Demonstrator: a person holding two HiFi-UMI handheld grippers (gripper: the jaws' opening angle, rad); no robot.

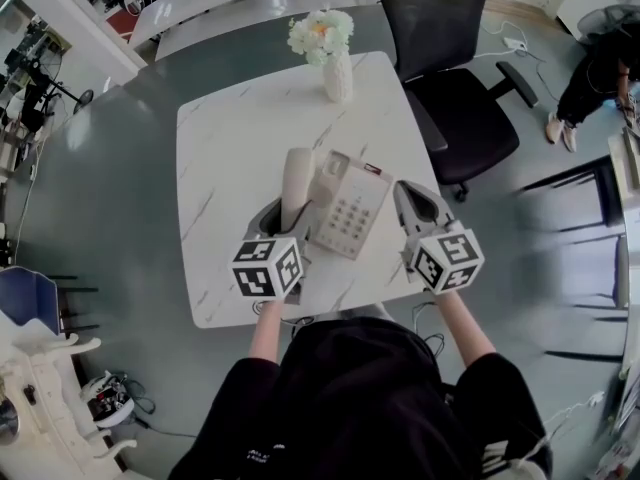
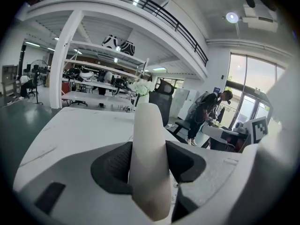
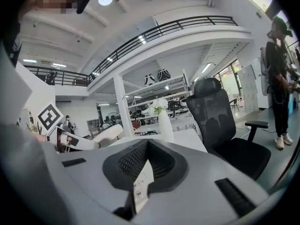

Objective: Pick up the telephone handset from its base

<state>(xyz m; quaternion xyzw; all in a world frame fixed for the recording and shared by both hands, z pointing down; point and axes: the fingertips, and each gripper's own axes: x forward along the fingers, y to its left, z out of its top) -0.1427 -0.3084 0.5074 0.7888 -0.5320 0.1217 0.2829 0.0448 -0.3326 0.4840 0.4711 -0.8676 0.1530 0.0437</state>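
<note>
A cream telephone handset [image 1: 296, 180] stands lifted off the left side of its base [image 1: 348, 208], a cream phone with a keypad on the white marble table [image 1: 235, 148]. My left gripper [image 1: 288, 218] is shut on the handset's lower part. In the left gripper view the handset [image 2: 149, 144] rises upright, and both pads of the left gripper [image 2: 149, 168] press on it. My right gripper [image 1: 412, 196] hovers beside the base's right edge. Its fingertips meet in the right gripper view [image 3: 146, 154], and only a white strip with small dots shows through the gap behind them.
A white vase of flowers [image 1: 337, 68] stands at the table's far edge. A black office chair [image 1: 450, 88] sits behind the right corner. A person [image 1: 600, 73] bends over at the far right. White desks [image 1: 250, 3] lie beyond the table.
</note>
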